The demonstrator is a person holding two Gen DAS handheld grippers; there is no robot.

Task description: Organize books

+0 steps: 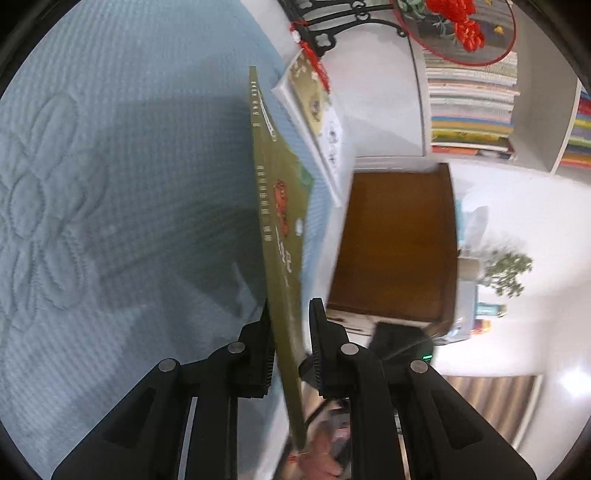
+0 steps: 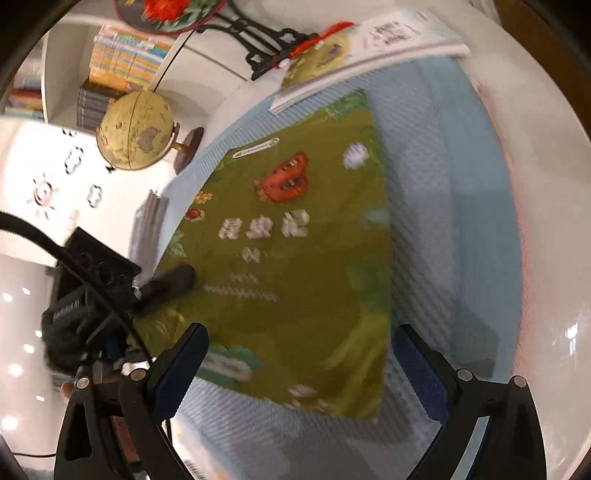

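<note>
A thin green book (image 1: pixel 282 206) with a red insect on its cover stands edge-on between the fingers of my left gripper (image 1: pixel 290 317), lifted off the blue quilted mat (image 1: pixel 110 166). The left finger touches it; the right finger stands a little off the cover. In the right wrist view the same green book (image 2: pixel 295 258) is tilted up above the mat (image 2: pixel 461 221), with the left gripper's finger (image 2: pixel 170 284) on its left edge. My right gripper (image 2: pixel 299 354) is open wide and empty, just below the book. A second book (image 1: pixel 314 99) lies at the mat's far edge, also in the right wrist view (image 2: pixel 369 44).
A white shelf holds stacked books (image 1: pixel 472 92). A black stand with a round red-flower panel (image 2: pixel 258 33) and a yellow globe (image 2: pixel 135 131) stand behind the mat. A brown wooden cabinet (image 1: pixel 399 240) and a small plant (image 1: pixel 506 269) are beside the mat.
</note>
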